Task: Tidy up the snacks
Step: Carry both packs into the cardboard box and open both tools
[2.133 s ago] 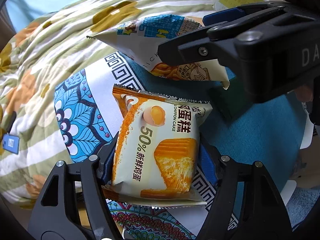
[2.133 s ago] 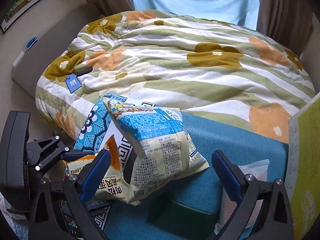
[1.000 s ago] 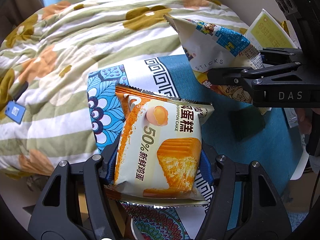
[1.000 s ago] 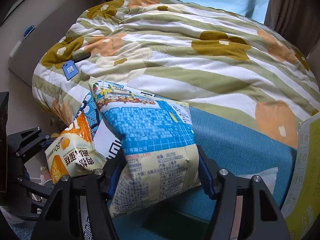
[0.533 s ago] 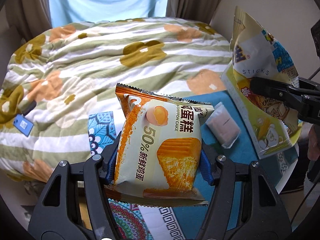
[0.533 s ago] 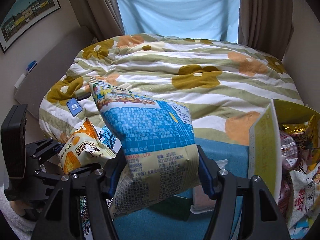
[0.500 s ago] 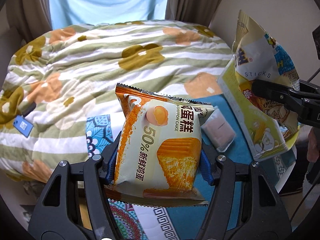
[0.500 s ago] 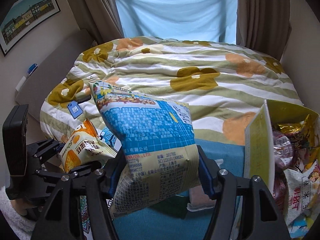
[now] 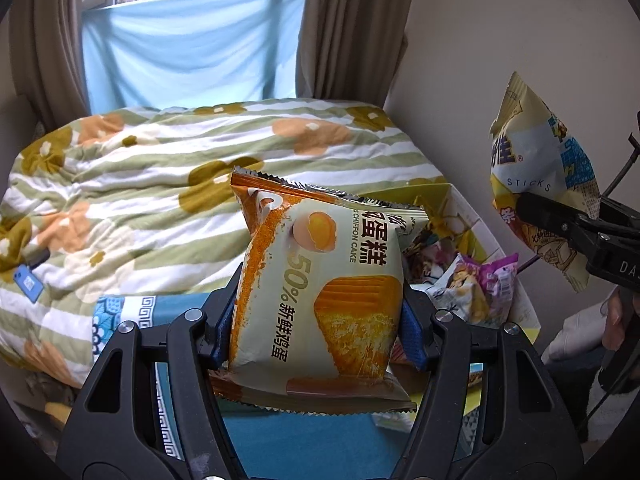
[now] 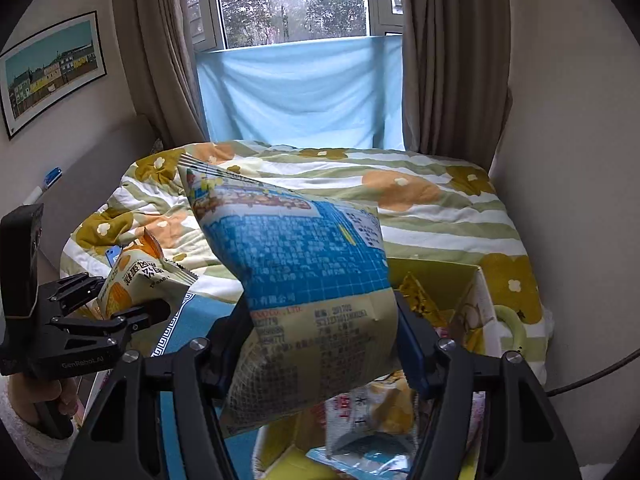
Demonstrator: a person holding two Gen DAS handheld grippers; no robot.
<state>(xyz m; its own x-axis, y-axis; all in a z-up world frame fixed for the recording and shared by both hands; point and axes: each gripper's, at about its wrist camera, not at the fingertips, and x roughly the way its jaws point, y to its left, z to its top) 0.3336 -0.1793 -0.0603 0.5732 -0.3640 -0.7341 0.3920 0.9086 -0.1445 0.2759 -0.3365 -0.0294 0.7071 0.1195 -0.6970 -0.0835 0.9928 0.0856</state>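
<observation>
My left gripper (image 9: pixel 316 328) is shut on an orange and cream chiffon cake packet (image 9: pixel 324 284), held upright in the air above the blue cloth. My right gripper (image 10: pixel 320 340) is shut on a blue and cream sticks snack bag (image 10: pixel 304 276), which hangs over the yellow box (image 10: pixel 440 276) of snacks. In the left wrist view the sticks bag (image 9: pixel 540 184) sits at the far right, above the yellow box (image 9: pixel 480 224) that holds several packets. In the right wrist view the cake packet (image 10: pixel 140 280) and the left gripper (image 10: pixel 132 312) show at the left.
A striped quilt with flowers (image 9: pixel 140 200) covers the bed behind. A blue patterned cloth (image 9: pixel 132 312) lies under both grippers. A purple packet (image 9: pixel 484 284) lies in the box. The wall (image 9: pixel 500 40) is close on the right. A small blue tag (image 9: pixel 27 284) lies on the quilt.
Both grippers rose and swung right with their packets. The yellow box of snacks came into view under the right gripper, and the window shows now.
</observation>
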